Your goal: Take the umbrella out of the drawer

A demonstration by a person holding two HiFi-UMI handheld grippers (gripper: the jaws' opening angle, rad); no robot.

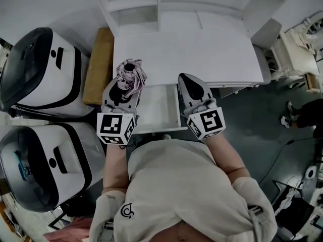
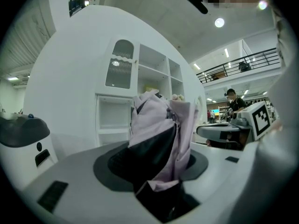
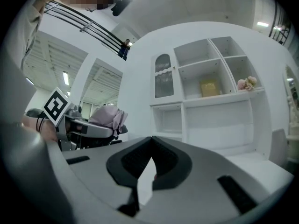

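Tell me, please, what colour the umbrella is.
The umbrella is pale pink with black parts, clearest in the left gripper view.

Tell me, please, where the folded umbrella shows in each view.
Head view: umbrella left of centre, in the left gripper.
Left gripper view: centre, clamped between the jaws.
Right gripper view: middle left.
Shared landmark: white shelf unit.

The umbrella (image 1: pixel 130 77) is pale lilac with black folds. The desk (image 1: pixel 202 49) and drawer (image 1: pixel 159 110) are white, the shirt (image 1: pixel 176 185) beige, the machine (image 1: pixel 40 69) white with black bands.
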